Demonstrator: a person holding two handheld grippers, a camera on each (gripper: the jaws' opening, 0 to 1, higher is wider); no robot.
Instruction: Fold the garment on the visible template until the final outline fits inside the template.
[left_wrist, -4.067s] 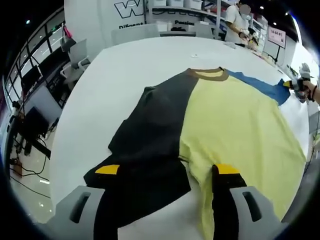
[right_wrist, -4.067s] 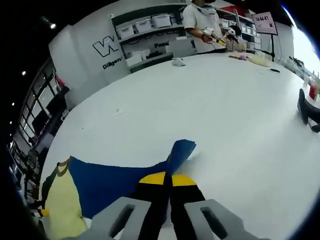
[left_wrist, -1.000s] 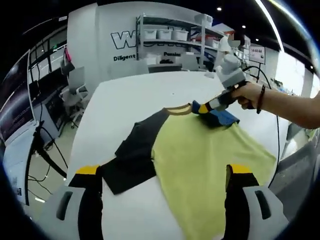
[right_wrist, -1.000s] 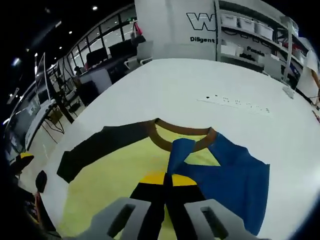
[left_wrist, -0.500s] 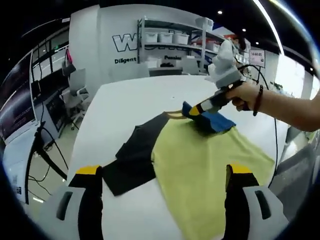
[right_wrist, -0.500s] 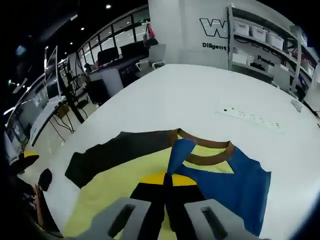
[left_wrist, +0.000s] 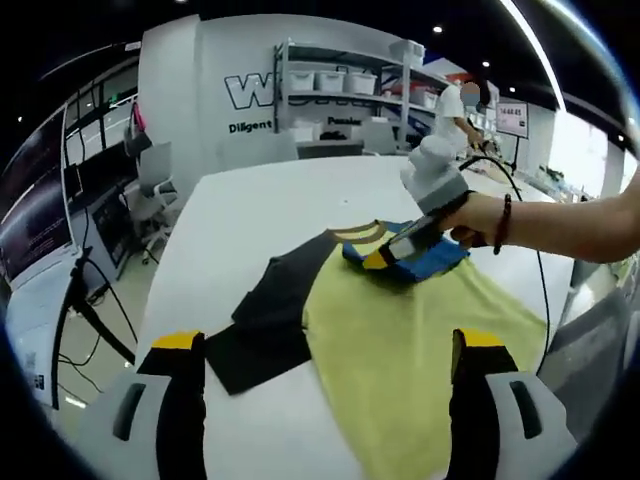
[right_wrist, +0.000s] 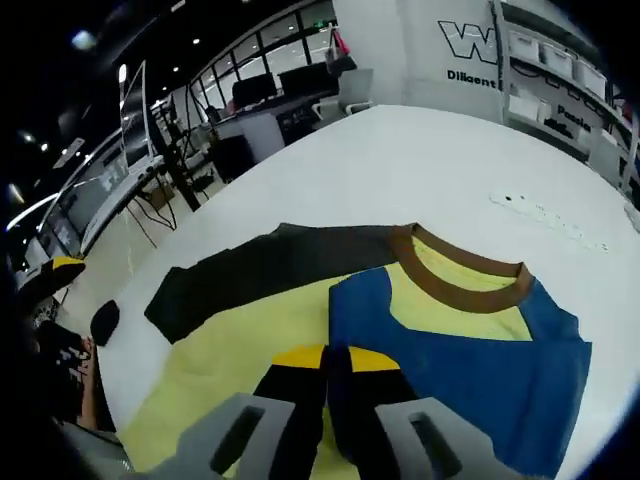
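Note:
A T-shirt lies flat on the white table (left_wrist: 230, 210). It has a yellow body (left_wrist: 400, 340), a black sleeve (left_wrist: 265, 310), a brown collar (right_wrist: 455, 285) and a blue sleeve (right_wrist: 480, 370). The blue sleeve is folded in over the chest below the collar. My right gripper (right_wrist: 326, 358) is shut on the blue sleeve's edge. In the left gripper view a hand holds that right gripper (left_wrist: 380, 258) low over the shirt. My left gripper (left_wrist: 328, 340) hovers above the shirt's near hem, jaws wide apart and holding nothing.
Shelves with white bins (left_wrist: 340, 75) line the back wall, and a person (left_wrist: 465, 105) stands at a far table. An office chair (left_wrist: 150, 185) and desks with monitors (right_wrist: 250, 95) stand beyond the table's left edge. Bare white tabletop surrounds the shirt.
The right gripper has dragged the blue sleeve from the shirt's outer side across onto the yellow chest, lower and closer to the cloth. The left gripper has lifted off the hem and stays open.

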